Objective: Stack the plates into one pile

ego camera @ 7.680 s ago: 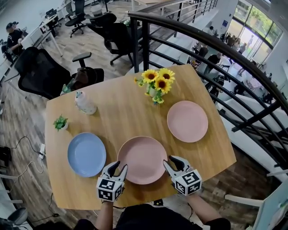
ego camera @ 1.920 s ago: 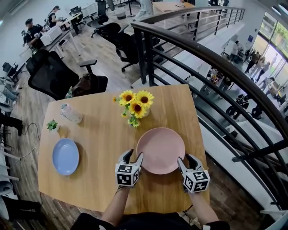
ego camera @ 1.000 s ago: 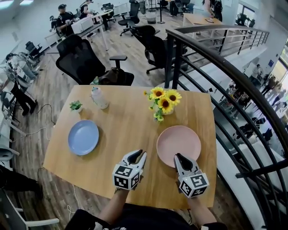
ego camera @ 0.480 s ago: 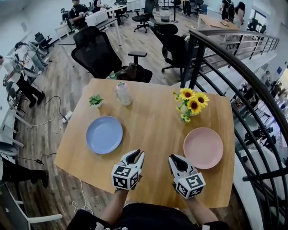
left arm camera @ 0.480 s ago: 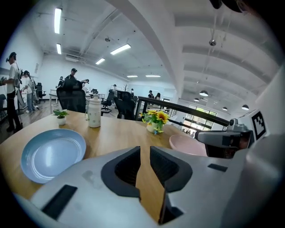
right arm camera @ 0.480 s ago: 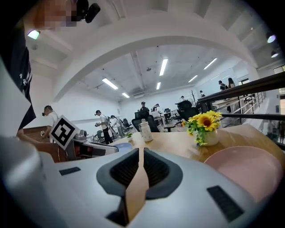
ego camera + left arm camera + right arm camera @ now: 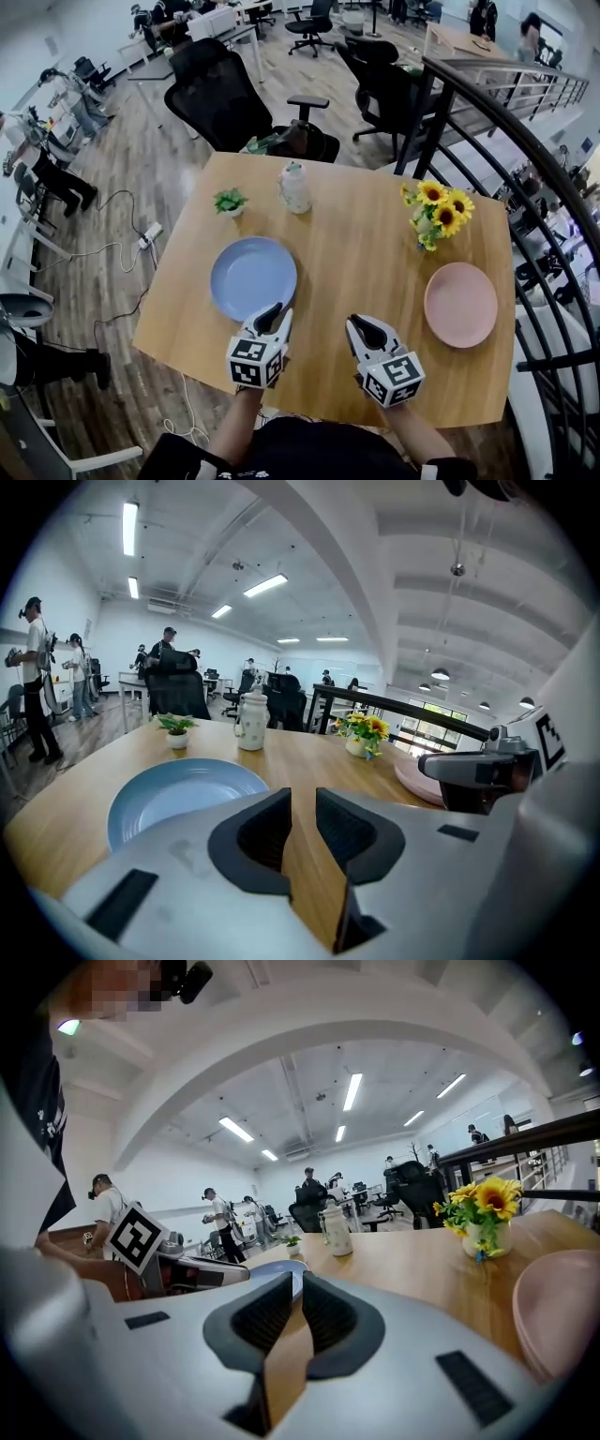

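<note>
Plates, where were they? asked the checker.

Annotator: Two spots. Blue plate [image 7: 253,277] lay on the left half of the wooden table [image 7: 356,234], pink plate [image 7: 460,304] sat near the right edge. Well apart, not one pile yet.

Checker: Grippers?

Annotator: Both hovered over the near side of the table. Left gripper [image 7: 275,315] had its tips at the blue plate's near rim in the head view. Whether it touched, couldn't tell. The left gripper view put that plate ahead and to the left, not between the jaws.

Checker: Finger state, left?

Annotator: Narrow gap, pads [image 7: 261,832] close together, only bare tabletop showing through. Held nothing.

Checker: Right?

Annotator: Right gripper [image 7: 361,325] pointed across the table, with the pink plate off to its right and apart from it. Fingers [image 7: 328,1319] met at the tips, with a sliver of wood showing lower down. Nothing held.

Checker: Other stuff on the table?

Annotator: Sunflowers in a small vase [image 7: 435,214] stood at the far right, beyond the pink plate. White jar [image 7: 294,187] stood near the far edge, small potted plant [image 7: 229,202] just left of it, both beyond the blue plate.

Checker: Around it?

Annotator: Black railing [image 7: 525,131] curved past the right side, black office chair [image 7: 220,94] stood behind the far edge.
</note>
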A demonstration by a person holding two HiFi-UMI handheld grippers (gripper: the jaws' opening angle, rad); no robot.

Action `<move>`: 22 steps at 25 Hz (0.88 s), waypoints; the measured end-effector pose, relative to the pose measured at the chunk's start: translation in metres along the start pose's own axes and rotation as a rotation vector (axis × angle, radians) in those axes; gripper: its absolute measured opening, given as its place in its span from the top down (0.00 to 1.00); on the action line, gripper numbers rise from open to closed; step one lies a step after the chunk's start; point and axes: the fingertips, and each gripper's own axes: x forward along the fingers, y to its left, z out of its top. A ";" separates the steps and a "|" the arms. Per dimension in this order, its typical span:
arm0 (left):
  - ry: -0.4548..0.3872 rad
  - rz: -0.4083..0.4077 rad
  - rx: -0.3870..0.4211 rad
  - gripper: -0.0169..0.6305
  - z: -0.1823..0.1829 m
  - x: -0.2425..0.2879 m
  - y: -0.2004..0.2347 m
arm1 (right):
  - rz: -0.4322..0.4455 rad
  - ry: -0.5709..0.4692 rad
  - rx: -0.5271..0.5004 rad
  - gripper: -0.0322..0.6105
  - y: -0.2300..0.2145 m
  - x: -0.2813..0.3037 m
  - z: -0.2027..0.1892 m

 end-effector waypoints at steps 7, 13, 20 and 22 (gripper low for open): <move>0.002 0.040 -0.007 0.86 -0.004 -0.020 0.076 | 0.005 0.026 0.026 0.87 0.036 0.058 -0.003; 0.026 0.084 -0.036 0.80 -0.009 -0.026 0.138 | -0.004 0.061 0.080 0.86 0.053 0.104 -0.012; 0.057 0.139 -0.073 0.73 -0.021 -0.028 0.188 | -0.026 0.128 0.094 0.82 0.055 0.144 -0.023; 0.072 0.153 -0.078 0.72 -0.027 -0.027 0.199 | -0.032 0.146 0.090 0.81 0.053 0.152 -0.027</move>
